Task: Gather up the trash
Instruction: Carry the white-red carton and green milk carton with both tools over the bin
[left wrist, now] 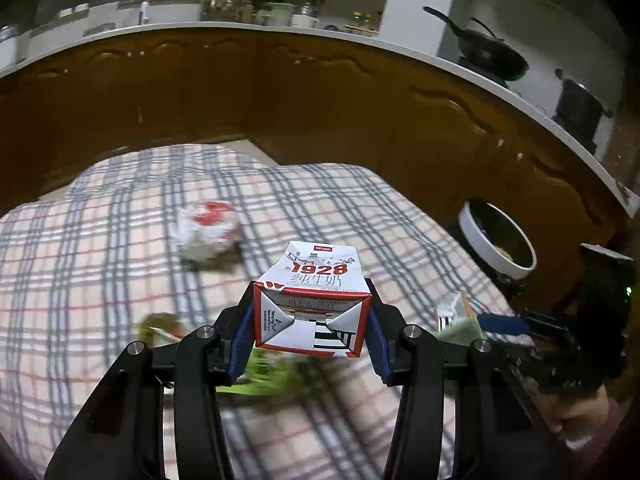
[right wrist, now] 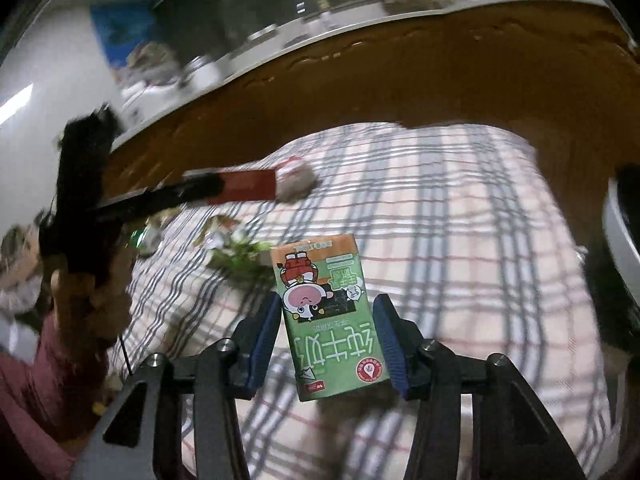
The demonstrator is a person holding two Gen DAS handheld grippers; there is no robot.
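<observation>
My left gripper is shut on a white and red milk carton, its blue pads pressing both sides, and holds it above the plaid tablecloth. My right gripper is shut on a green milk carton with a cartoon cow on it. The green carton also shows blurred at the right of the left wrist view. In the right wrist view the white and red carton appears at the left, side on. Both cartons hang clear of the cloth.
A crumpled white and red bag lies mid-table, with green leafy scraps nearer. A white round bin stands past the table's right edge. Brown cabinets and a cluttered counter run behind. A person's hand grips the left tool.
</observation>
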